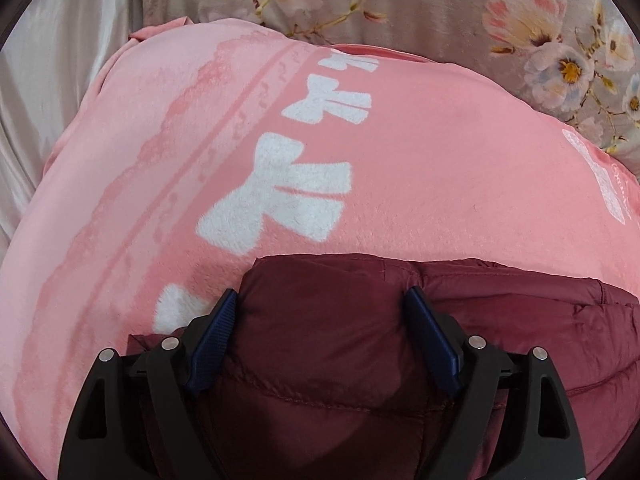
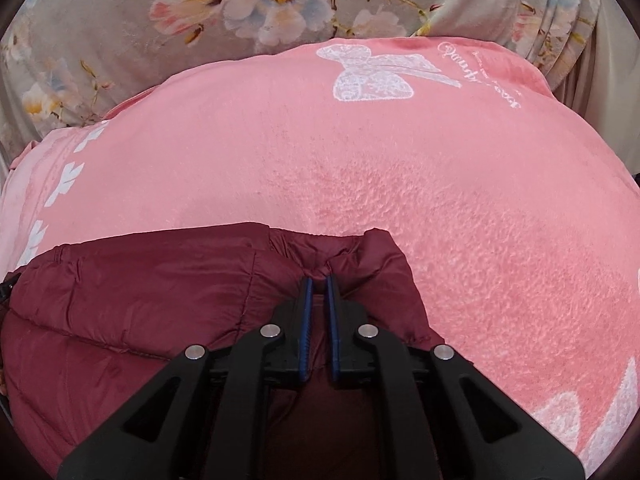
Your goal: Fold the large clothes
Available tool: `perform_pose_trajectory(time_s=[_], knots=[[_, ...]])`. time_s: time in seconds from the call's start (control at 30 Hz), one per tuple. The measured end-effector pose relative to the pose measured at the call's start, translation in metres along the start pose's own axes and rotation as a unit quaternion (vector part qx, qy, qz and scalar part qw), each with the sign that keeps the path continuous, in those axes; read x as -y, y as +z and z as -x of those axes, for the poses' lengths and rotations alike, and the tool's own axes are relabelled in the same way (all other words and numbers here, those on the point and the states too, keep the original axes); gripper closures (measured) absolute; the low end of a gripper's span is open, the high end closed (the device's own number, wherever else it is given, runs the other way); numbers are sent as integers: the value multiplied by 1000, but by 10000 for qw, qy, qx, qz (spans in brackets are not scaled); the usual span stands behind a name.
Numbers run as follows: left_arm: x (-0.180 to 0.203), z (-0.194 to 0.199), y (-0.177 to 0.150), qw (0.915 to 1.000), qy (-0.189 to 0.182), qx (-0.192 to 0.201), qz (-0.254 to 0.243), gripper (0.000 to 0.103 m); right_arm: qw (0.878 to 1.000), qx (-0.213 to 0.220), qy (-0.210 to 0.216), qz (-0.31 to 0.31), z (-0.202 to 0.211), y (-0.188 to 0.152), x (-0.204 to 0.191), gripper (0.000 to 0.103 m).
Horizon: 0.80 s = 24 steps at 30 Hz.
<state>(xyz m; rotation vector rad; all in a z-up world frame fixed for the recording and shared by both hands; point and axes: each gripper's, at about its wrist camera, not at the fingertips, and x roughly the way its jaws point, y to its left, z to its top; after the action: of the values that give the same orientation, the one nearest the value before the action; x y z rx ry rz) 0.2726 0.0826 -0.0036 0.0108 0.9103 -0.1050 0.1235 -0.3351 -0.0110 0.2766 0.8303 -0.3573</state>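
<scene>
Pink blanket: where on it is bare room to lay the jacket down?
Free: the plain pink blanket between the maroon jacket and the floral cover. Crowded: the near edge, where the jacket lies.

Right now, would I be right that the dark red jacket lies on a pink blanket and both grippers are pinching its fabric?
Not quite: only the right gripper pinches the dark red jacket, as its own view shows. In the left wrist view the left gripper stands open around a puffy fold. The pink blanket is right.
</scene>
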Motion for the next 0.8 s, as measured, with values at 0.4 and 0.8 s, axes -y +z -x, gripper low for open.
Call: perform_pose_trajectory(time_s=[0.4,0.8], knots=[[1,-5,1,10000,50,-38,-33,15,9998,45,99,-143,0,-4,1,97],[-2,-7,1,10000,5,-55,68,13,9991,37,267,-322,0,-1,7,97]])
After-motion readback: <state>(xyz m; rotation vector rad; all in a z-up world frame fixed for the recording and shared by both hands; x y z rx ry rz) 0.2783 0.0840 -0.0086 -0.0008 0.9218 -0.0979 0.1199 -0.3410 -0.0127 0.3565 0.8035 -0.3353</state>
